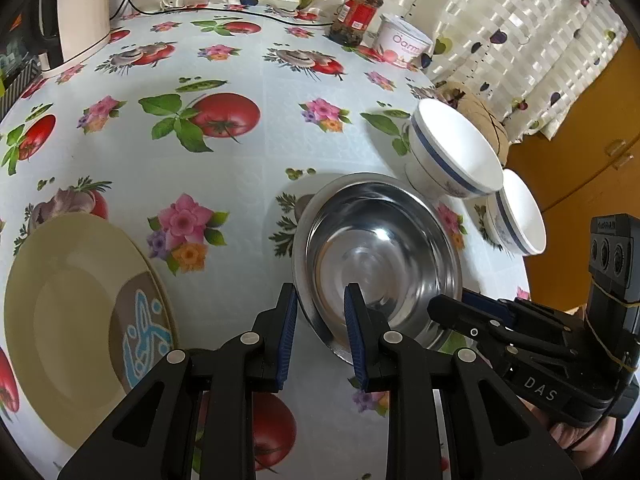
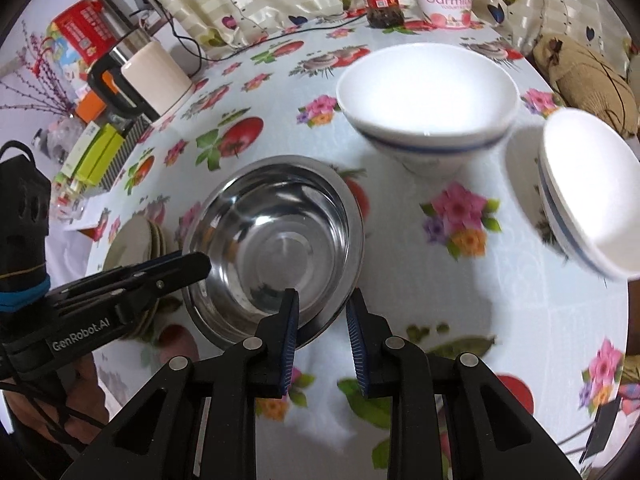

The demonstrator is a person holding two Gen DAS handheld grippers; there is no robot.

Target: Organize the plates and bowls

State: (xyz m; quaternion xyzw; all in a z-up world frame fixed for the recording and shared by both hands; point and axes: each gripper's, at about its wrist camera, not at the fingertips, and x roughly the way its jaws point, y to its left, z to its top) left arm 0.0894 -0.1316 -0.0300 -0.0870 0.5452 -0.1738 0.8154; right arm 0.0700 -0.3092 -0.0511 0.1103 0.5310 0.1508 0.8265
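Observation:
A steel bowl sits on the flowered tablecloth; it also shows in the right wrist view. My left gripper is open, its jaws astride the bowl's near left rim. My right gripper is open, astride the bowl's near right rim. Two white bowls with blue bands stand to the right; in the right wrist view they sit behind and at the far right. Beige plates are stacked at left, also seen in the right wrist view.
A red-lidded jar and a yogurt tub stand at the table's back. A kettle with its cord and boxes are at the left. A brown cushion lies beyond the right edge.

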